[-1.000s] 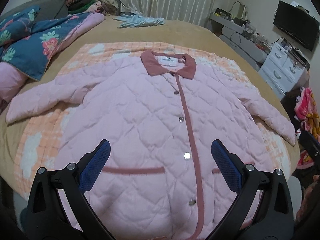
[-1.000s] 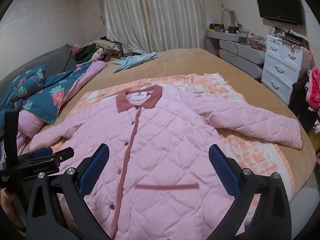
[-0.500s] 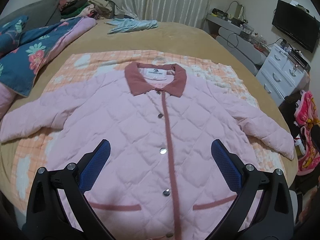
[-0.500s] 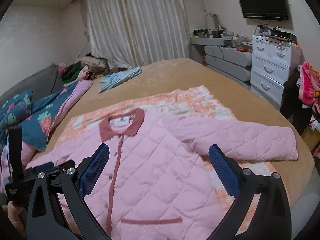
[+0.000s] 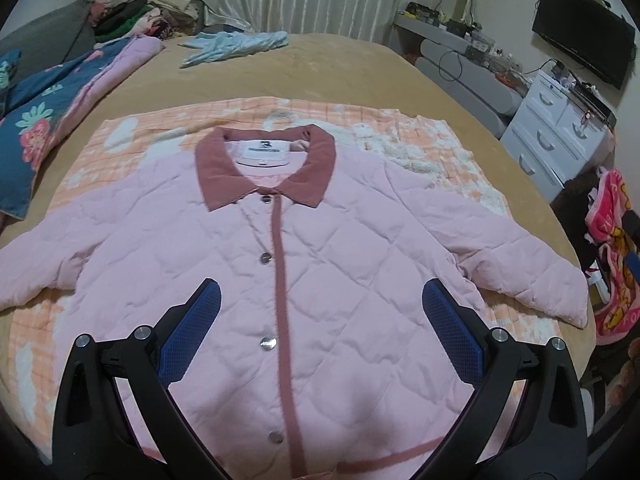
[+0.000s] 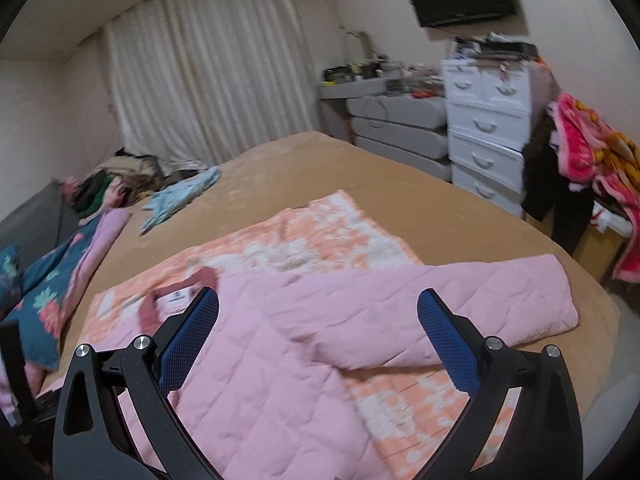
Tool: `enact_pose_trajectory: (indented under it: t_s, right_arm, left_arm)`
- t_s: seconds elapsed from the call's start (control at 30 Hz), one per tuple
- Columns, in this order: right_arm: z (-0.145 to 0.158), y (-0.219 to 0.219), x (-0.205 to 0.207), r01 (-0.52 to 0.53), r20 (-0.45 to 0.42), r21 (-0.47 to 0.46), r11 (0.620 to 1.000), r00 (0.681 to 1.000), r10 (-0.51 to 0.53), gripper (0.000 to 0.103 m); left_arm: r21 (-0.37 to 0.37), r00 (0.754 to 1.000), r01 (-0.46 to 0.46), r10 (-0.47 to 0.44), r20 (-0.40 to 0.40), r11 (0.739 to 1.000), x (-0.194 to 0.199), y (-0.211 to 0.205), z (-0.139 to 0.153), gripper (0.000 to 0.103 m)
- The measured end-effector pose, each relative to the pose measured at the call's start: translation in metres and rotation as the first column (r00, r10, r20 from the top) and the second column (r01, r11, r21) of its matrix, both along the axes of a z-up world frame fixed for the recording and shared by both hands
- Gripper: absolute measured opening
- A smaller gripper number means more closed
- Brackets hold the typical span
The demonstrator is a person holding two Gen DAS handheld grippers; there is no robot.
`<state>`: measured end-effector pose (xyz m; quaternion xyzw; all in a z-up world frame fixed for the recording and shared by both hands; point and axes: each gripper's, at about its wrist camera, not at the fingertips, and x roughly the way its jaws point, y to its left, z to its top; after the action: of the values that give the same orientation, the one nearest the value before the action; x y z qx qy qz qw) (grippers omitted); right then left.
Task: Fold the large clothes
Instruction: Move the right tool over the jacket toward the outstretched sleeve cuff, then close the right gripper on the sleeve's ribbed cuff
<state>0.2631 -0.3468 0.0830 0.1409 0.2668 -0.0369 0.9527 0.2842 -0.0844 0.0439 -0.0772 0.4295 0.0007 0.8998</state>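
Note:
A pink quilted jacket [image 5: 340,264] with a dusty-red collar [image 5: 266,164] lies buttoned and face up on an orange-and-white blanket [image 5: 436,148], both sleeves spread out. My left gripper [image 5: 318,300] hovers open above the jacket's chest, holding nothing. In the right wrist view the same jacket [image 6: 260,380] shows its right sleeve [image 6: 460,312] stretched toward the bed's edge. My right gripper [image 6: 318,312] hangs open above that shoulder and sleeve, empty. Part of the left gripper's frame [image 6: 16,372] shows at the far left.
The tan bed [image 5: 340,64] carries a light-blue garment [image 5: 236,44], a blue floral quilt [image 5: 36,120] and a clothes pile [image 5: 136,20] at the back left. White drawers [image 6: 484,136] and a bright pink blanket [image 6: 588,160] stand on the right, by the bed's edge.
Both grippers stayed open. The left view shifted to centre on the jacket and moved in toward its collar. The right view swung right and upward toward the right sleeve.

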Motion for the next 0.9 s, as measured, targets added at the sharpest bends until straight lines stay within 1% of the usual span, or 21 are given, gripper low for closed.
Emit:
enact_pose_trajectory:
  t_s: [0.13, 0.2, 0.23, 0.33, 0.43, 0.53, 0.63, 0.73, 0.8, 0.9]
  right_arm:
    - [-0.028, -0.034, 0.017, 0.103, -0.032, 0.028, 0.994, 0.994, -0.102, 0.099]
    - [-0.041, -0.048, 0.022, 0.15, -0.054, 0.026, 0.988, 0.988, -0.148, 0.099]
    - [-0.049, -0.058, 0.026, 0.182, -0.066, 0.028, 0.983, 0.982, -0.18, 0.099]
    - [-0.067, -0.082, 0.032, 0.231, -0.097, 0.061, 0.971, 0.97, -0.225, 0.099]
    - [-0.088, -0.11, 0.035, 0.305, -0.141, 0.094, 0.948, 0.946, -0.291, 0.099]
    - [-0.11, -0.138, 0.035, 0.376, -0.183, 0.144, 0.915, 0.919, -0.349, 0.099]
    - [-0.125, -0.157, 0.032, 0.422, -0.219, 0.174, 0.89, 0.897, -0.383, 0.099]
    - [-0.14, -0.177, 0.027, 0.466, -0.242, 0.231, 0.854, 0.878, -0.413, 0.099]
    - [-0.153, -0.19, 0.026, 0.498, -0.275, 0.261, 0.827, 0.86, -0.43, 0.099]
    - [-0.176, -0.21, 0.026, 0.534, -0.324, 0.347, 0.771, 0.84, -0.436, 0.099]
  left_arm:
    - [-0.018, 1.0, 0.019, -0.019, -0.019, 1.0, 0.019, -0.014, -0.014, 0.095]
    - [-0.028, 0.999, 0.032, -0.033, -0.034, 0.999, 0.028, -0.023, -0.022, 0.095]
    - [-0.024, 0.998, 0.036, -0.037, -0.042, 0.999, 0.032, -0.027, -0.027, 0.095]
    - [-0.008, 0.997, 0.047, -0.047, -0.062, 0.999, 0.042, -0.038, -0.038, 0.095]
    - [-0.003, 0.995, 0.053, -0.053, -0.08, 0.999, 0.052, -0.047, -0.05, 0.095]
    - [-0.001, 0.994, 0.054, -0.054, -0.097, 0.999, 0.06, -0.053, -0.059, 0.095]
    - [0.005, 0.99, 0.061, -0.06, -0.127, 0.998, 0.071, -0.06, -0.069, 0.095]
    - [0.009, 0.987, 0.058, -0.056, -0.147, 0.998, 0.081, -0.065, -0.078, 0.095]
    - [0.018, 0.986, 0.053, -0.05, -0.157, 0.998, 0.087, -0.067, -0.083, 0.095]
    - [0.047, 0.986, 0.042, -0.034, -0.166, 0.998, 0.096, -0.069, -0.091, 0.095]
